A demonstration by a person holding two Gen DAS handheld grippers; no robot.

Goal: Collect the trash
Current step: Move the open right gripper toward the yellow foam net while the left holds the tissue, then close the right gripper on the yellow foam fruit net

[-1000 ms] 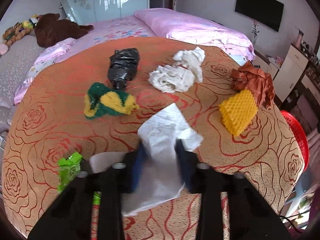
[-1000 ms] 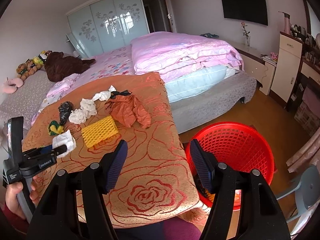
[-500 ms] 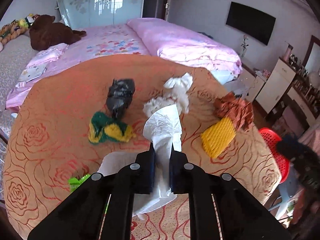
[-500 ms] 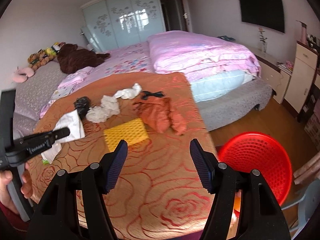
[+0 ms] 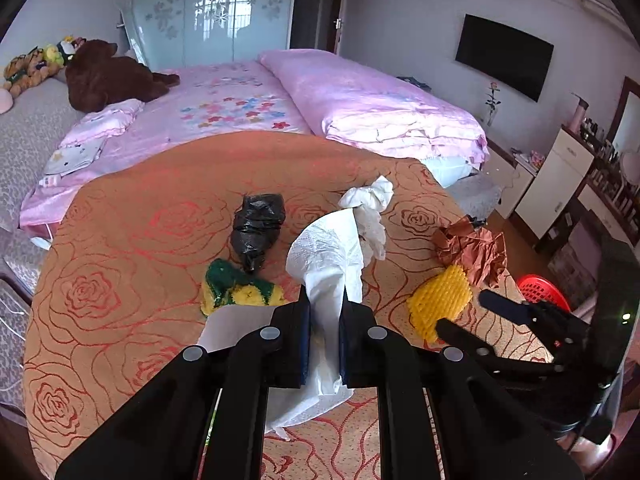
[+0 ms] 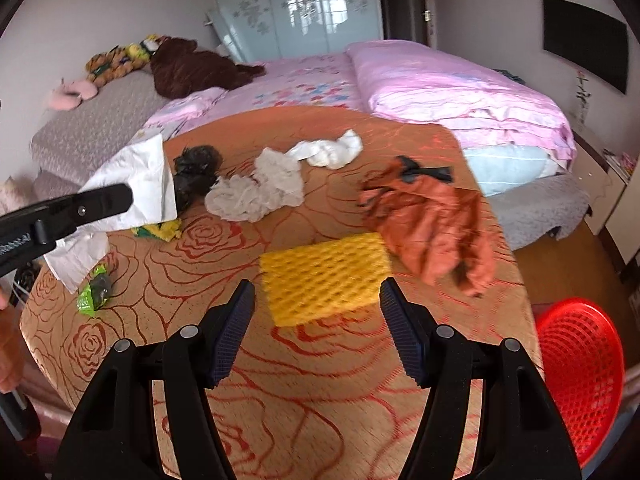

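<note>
The left claw (image 5: 324,332) is clamped on a crumpled white paper tissue (image 5: 332,260), holding it above the desk with the orange rose-patterned cloth (image 5: 120,280), on the side of the yellow foam fruit net (image 6: 324,276) away from the red plastic mesh basket (image 6: 580,376). The tissue looks feather-light, limp and easily torn, so a pinch through its bunched middle should carry it. The right claw (image 6: 318,332) hangs open and empty just before the net, which looks springy, light and best squeezed across its short sides.
</note>
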